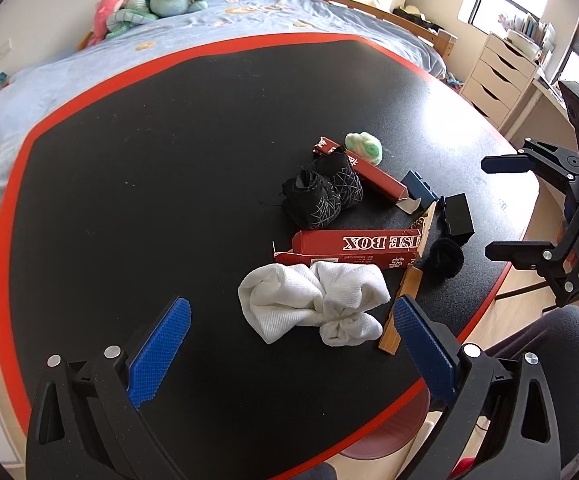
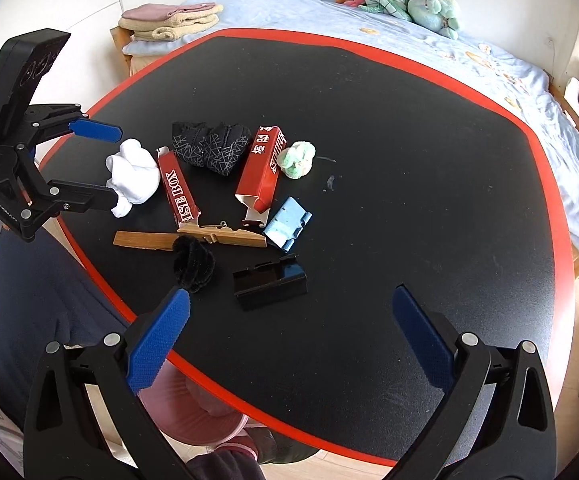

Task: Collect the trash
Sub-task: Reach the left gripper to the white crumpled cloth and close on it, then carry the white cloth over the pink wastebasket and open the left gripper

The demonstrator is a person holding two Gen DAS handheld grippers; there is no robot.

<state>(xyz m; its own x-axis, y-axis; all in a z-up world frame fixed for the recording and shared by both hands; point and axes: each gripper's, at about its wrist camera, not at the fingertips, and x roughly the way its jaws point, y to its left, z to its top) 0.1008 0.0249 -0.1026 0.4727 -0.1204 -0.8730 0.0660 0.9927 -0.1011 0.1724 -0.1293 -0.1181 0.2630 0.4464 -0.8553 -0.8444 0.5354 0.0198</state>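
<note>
Hovering: left gripper released over white cloth | right gripper released near black box | red cartons between

- A wide stretch of bare black table is lying open on the bed side of the clutter, giving unobstructed passage.
- The white cloth is sitting just ahead of the left gripper, whose jaws are spread wide.
- A wooden strip and red box are crowding close behind it.
- The black holder and black fuzzy ball are lying near the right gripper, also spread.
</note>
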